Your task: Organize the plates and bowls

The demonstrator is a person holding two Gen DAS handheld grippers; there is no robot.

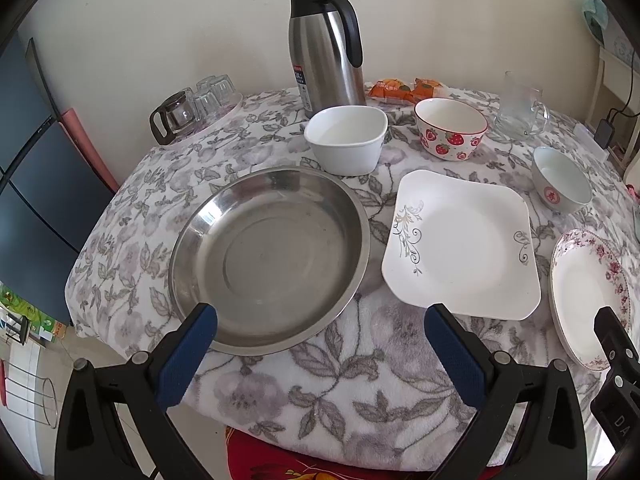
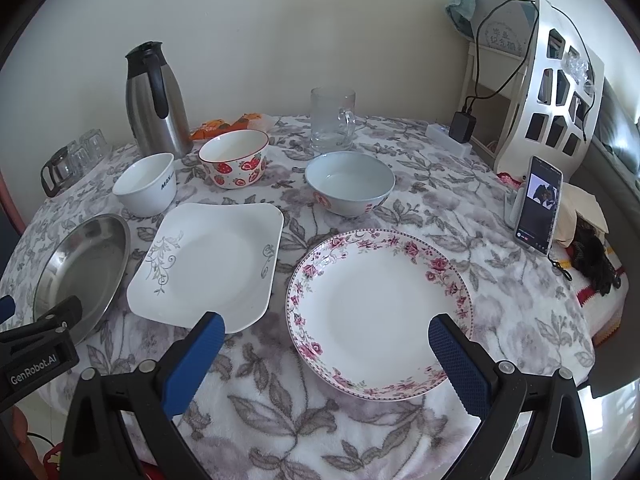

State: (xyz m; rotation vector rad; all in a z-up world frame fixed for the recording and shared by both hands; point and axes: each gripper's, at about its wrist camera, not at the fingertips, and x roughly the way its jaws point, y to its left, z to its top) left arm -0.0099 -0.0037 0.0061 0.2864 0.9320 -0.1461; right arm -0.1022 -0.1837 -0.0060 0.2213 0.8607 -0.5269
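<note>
- Six dishes on tabletop (image 2: 500,280), none held.
- Left gripper (image 1: 320,320): wide open, empty; steel plate (image 1: 268,256) just ahead-left — light, stiff, slippery; pinch near rim.
- Right gripper (image 2: 326,330): wide open, empty; floral plate (image 2: 380,312) directly ahead — fragile, glazed; pinch near rim.

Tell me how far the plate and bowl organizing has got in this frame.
Nothing looks done: the steel plate, square plate and floral plate lie side by side, unstacked, and the white bowl, strawberry bowl and pale blue bowl stand apart. Nothing in hand: left gripper and right gripper have open, empty jaws. All the organizing remains.
</note>
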